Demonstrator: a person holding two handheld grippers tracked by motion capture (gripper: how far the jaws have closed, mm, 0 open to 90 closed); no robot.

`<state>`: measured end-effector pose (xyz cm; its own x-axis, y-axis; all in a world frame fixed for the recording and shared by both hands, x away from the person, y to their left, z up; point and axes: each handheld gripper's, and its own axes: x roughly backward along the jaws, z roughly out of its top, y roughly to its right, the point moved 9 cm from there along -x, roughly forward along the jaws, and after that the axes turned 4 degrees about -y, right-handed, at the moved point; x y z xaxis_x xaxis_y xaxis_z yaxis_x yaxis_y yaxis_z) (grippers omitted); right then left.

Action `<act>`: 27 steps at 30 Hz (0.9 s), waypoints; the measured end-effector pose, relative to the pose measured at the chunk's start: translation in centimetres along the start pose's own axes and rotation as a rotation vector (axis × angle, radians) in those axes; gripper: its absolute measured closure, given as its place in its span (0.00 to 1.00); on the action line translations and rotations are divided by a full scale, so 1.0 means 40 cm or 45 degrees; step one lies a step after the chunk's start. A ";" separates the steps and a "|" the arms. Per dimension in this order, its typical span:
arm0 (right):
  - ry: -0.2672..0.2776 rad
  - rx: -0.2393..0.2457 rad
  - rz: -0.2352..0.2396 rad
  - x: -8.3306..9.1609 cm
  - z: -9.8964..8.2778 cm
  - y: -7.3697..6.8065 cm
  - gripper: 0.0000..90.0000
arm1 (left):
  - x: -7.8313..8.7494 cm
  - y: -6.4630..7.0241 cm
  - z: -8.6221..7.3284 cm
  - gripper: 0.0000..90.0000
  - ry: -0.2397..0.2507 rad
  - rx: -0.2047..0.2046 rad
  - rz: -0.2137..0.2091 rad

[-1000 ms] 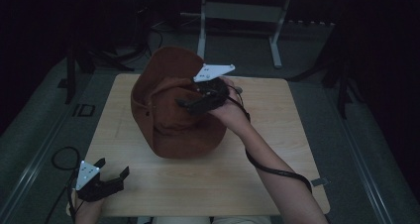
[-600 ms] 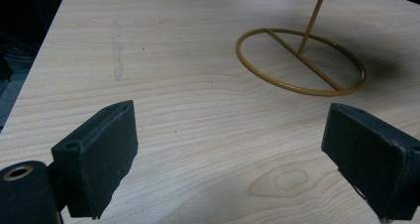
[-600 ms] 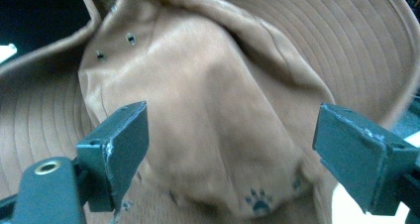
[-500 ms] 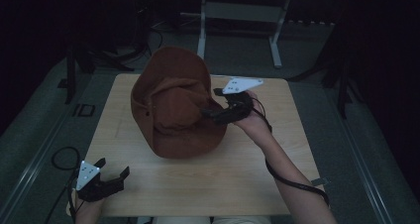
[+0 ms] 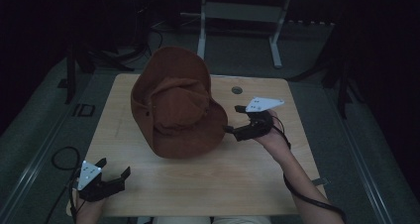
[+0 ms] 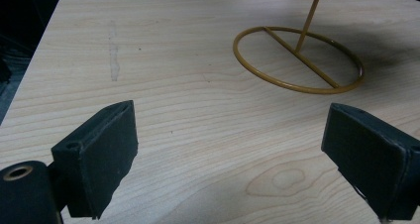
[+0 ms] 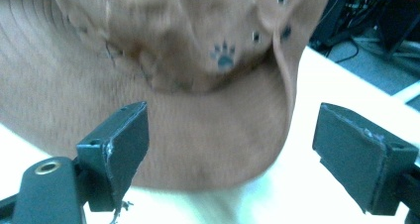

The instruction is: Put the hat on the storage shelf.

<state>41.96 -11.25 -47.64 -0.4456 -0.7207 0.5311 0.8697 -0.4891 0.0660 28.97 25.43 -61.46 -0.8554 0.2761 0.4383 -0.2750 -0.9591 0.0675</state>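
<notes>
- Where it sits on a yellow wire stand (image 6: 298, 60), the brown hat (image 5: 173, 102) takes up the middle of the wooden table (image 5: 257, 179), leaning toward the far edge; a small paw-print mark shows on it in the right gripper view.
- Right gripper (image 5: 235, 121): just beside the hat's brim on its right, jaws spread wide, nothing between them, pointing at the hat.
- Left gripper (image 5: 115, 167): well apart from the hat, at the table's near left corner, jaws likewise spread and empty.
- Stand: ring base with a crossbar and a slanting rod, beneath the hat.
- Cables trail from both grippers off the near edge.
</notes>
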 end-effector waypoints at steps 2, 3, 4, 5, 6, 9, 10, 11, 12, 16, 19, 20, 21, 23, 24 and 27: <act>-0.011 -0.014 0.003 0.001 -0.029 0.002 0.16 | 0.000 0.001 0.000 0.09 -0.003 -0.006 0.001; -0.017 -0.026 0.005 0.001 -0.044 0.001 0.16 | 0.000 0.002 0.000 0.09 -0.003 -0.006 0.001; -0.020 -0.032 0.008 0.001 -0.061 0.000 0.16 | 0.000 0.003 0.000 0.09 0.001 -0.004 -0.001; -0.022 -0.037 0.010 0.002 -0.073 -0.001 0.16 | 0.000 0.003 0.000 0.09 -0.002 -0.007 0.001; -0.022 -0.042 0.011 0.003 -0.085 -0.002 0.16 | 0.000 0.003 0.000 0.09 -0.004 -0.008 0.002; -0.023 -0.054 0.017 0.005 -0.109 -0.008 0.16 | -0.001 0.003 -0.001 0.09 -0.005 -0.008 0.001; -0.030 -0.057 0.017 0.005 -0.121 -0.011 0.16 | -0.001 0.004 -0.001 0.09 -0.004 -0.010 -0.001; -0.043 -0.058 0.027 0.004 -0.144 -0.018 0.16 | -0.002 0.004 -0.001 0.09 -0.006 -0.012 0.000; -0.048 -0.059 0.027 0.003 -0.154 -0.021 0.16 | -0.002 0.004 -0.001 0.09 -0.008 -0.014 0.003; -0.067 -0.072 0.045 0.000 -0.203 -0.036 0.16 | -0.002 0.004 -0.001 0.09 -0.005 -0.013 0.002; -0.070 -0.086 0.049 0.000 -0.240 -0.045 0.16 | -0.002 0.004 -0.001 0.09 -0.003 -0.012 0.002; -0.072 -0.086 0.051 0.000 -0.249 -0.045 0.16 | -0.002 0.004 -0.001 0.09 -0.006 -0.014 0.006; -0.069 -0.100 0.053 0.001 -0.262 -0.047 0.16 | -0.002 0.005 -0.001 0.09 -0.001 -0.012 0.004; -0.070 -0.109 0.061 0.003 -0.281 -0.049 0.16 | -0.002 0.006 0.000 0.09 -0.001 -0.012 0.005; -0.077 -0.105 0.060 0.005 -0.293 -0.051 0.16 | -0.002 0.006 0.000 0.09 -0.001 -0.013 0.005; -0.085 -0.094 0.066 0.010 -0.327 -0.055 0.15 | -0.003 0.008 -0.002 0.09 -0.013 -0.024 0.005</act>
<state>37.08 -16.88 -58.63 -0.3832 -0.7128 0.5874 0.8720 -0.4888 -0.0243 28.93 25.12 -61.58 -0.8520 0.2715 0.4477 -0.2800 -0.9588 0.0487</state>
